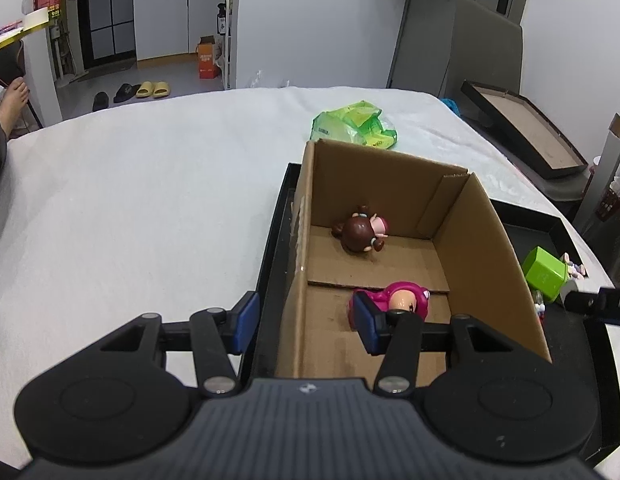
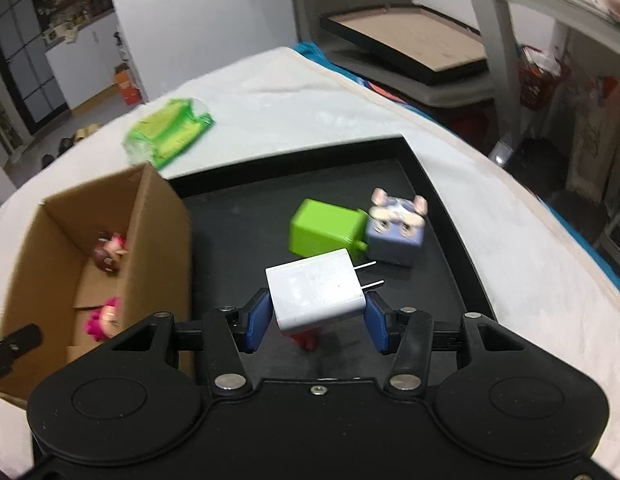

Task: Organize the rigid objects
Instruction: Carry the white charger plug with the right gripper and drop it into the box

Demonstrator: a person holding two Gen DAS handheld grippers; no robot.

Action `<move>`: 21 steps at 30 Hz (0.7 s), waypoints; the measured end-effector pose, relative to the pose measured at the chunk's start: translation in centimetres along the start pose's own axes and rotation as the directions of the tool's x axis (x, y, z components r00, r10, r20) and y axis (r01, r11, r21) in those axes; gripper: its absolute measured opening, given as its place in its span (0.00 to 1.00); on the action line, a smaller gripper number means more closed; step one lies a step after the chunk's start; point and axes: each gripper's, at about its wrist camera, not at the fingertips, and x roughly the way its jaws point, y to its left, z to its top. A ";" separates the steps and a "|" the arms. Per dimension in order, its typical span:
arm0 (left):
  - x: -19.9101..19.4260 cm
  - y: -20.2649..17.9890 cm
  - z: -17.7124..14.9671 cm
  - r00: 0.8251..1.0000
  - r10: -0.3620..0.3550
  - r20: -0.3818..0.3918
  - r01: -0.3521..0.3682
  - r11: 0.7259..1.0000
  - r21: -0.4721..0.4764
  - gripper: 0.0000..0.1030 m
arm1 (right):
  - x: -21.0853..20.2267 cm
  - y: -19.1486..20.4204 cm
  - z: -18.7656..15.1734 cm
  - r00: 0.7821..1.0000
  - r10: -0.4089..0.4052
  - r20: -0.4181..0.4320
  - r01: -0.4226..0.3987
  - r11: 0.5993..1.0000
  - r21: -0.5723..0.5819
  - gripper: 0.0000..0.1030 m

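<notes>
A cardboard box (image 1: 486, 248) stands in a black tray (image 1: 270, 272) on the white bed. Inside lie a brown-haired doll (image 1: 360, 232) and a pink figure (image 1: 402, 300). My left gripper (image 1: 306, 322) is open and empty, straddling the box's left wall. My right gripper (image 2: 317, 322) is shut on a white plug charger (image 2: 316, 294), held above the tray (image 2: 238, 232), prongs pointing right. A green cube (image 2: 324, 232) and a grey animal cube (image 2: 396, 228) lie on the tray beyond. The box (image 2: 158, 232) is to the left.
A green plastic packet (image 1: 356, 124) lies on the bed behind the box and also shows in the right wrist view (image 2: 166, 136). A flat black frame (image 2: 406, 44) sits beyond the bed's right edge. A small red object (image 2: 308, 340) lies under the charger.
</notes>
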 end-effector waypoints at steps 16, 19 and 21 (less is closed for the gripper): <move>0.7 1.3 -0.4 0.994 -0.103 -0.039 0.101 0.993 -0.058 0.45 | -2.7 7.0 3.2 0.994 0.077 0.082 -0.065 0.989 -0.134 0.48; 0.9 1.7 -0.2 0.990 -0.131 -0.060 0.126 0.989 -0.082 0.42 | -2.8 8.3 3.5 0.992 0.090 0.086 -0.076 0.985 -0.156 0.48; 1.0 1.9 -0.1 0.988 -0.138 -0.072 0.132 0.988 -0.083 0.39 | -2.7 9.1 3.6 0.992 0.096 0.080 -0.081 0.982 -0.169 0.48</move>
